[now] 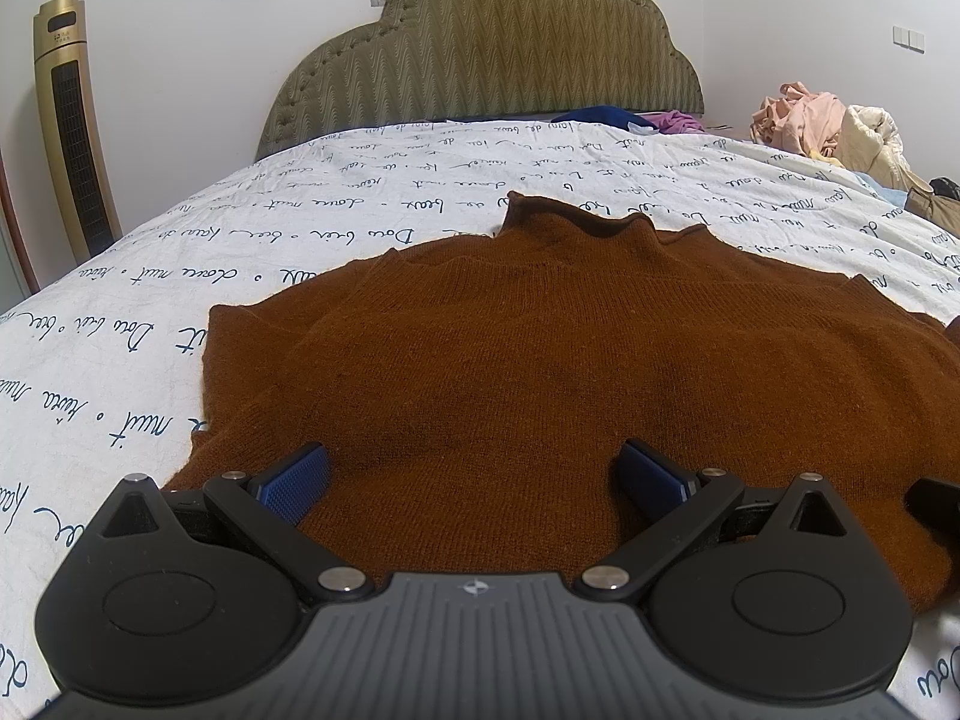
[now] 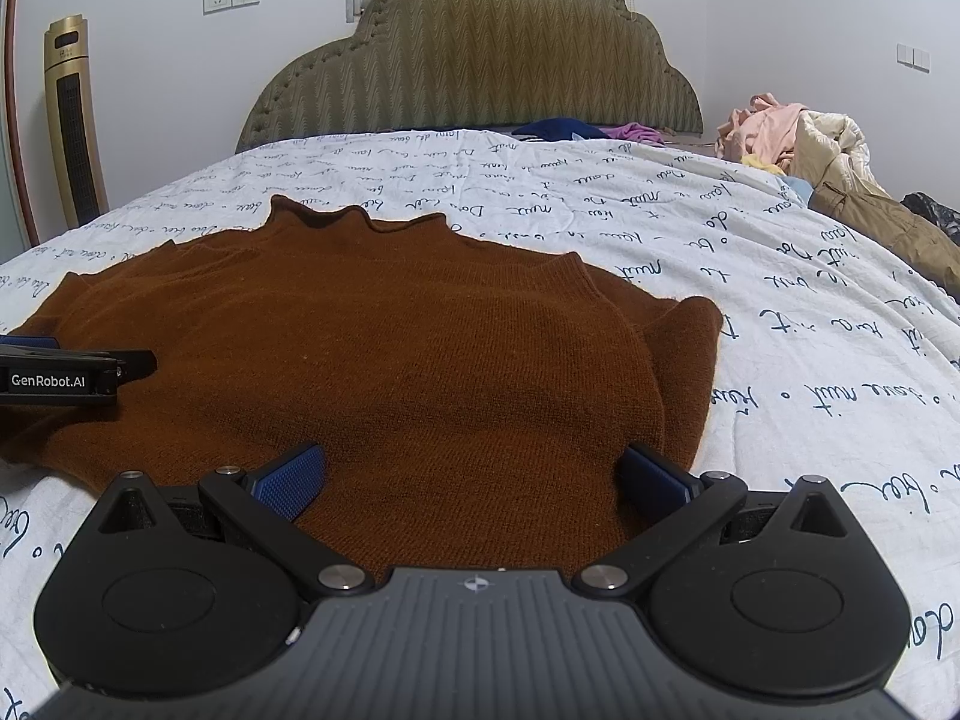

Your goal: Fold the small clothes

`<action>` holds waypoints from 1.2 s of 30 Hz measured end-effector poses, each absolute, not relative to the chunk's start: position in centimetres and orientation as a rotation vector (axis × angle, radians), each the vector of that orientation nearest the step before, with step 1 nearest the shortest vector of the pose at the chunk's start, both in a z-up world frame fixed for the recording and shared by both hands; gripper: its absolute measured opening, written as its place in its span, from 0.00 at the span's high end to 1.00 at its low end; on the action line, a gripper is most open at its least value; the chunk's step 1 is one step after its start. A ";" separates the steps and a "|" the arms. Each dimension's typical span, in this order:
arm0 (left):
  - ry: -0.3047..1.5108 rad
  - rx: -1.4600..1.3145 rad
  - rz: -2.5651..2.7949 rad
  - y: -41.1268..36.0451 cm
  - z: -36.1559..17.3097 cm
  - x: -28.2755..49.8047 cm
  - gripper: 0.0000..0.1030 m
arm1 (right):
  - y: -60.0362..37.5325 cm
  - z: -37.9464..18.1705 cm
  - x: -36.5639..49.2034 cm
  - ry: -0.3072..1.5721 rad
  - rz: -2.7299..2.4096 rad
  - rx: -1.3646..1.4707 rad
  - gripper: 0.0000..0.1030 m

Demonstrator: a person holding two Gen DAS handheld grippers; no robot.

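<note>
A brown knit sweater (image 1: 540, 372) is lying flat on the bed (image 1: 150, 300), spread over a white cover printed with handwriting, its high collar pointing toward the padded headboard (image 1: 480, 48) and its hem nearest the 2 cameras. Both sleeves are looking as though they are already turned in over the body, which is giving the garment a compact outline, so the next fold is probably bringing the hem up toward the collar. That would explain why both tools are hovering side by side at the near edge. The left gripper (image 1: 474, 480) is sitting low over the hem on the sweater's left half with its blue pads spread wide and holding nothing; the right gripper (image 2: 474, 480) is doing the same over the right half, also spread and empty. In the right wrist view the left gripper's side is showing at the frame's left edge, just above the knit. Nothing is lying on the sweater or between it and the collar end, so the fold path is looking free. Farther off, a heap of pale clothes (image 2: 792, 138) is piling up at the bed's right side, a dark blue garment (image 2: 558, 129) and a purple one are resting by the headboard, and a gold tower fan (image 1: 72, 132) is standing against the wall beneath 2 sockets.
</note>
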State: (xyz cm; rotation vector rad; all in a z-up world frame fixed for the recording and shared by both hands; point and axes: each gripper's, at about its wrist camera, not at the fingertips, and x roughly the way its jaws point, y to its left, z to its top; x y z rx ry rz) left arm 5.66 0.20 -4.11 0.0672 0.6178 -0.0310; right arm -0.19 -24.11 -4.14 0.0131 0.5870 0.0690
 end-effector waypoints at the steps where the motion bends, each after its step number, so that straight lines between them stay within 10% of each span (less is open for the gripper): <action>1: 0.618 0.067 -0.031 0.2 -4.1 5.7 0.00 | -24.1 -4.1 -0.2 0.587 0.069 0.013 0.00; 25: 0.481 -0.032 -0.055 6.5 0.2 -1.1 0.00 | -23.6 -1.1 -1.8 0.513 0.088 0.004 0.00; 36: 0.616 -0.059 0.086 15.7 2.8 2.5 0.00 | -8.2 1.3 -3.9 0.365 0.271 -0.571 0.00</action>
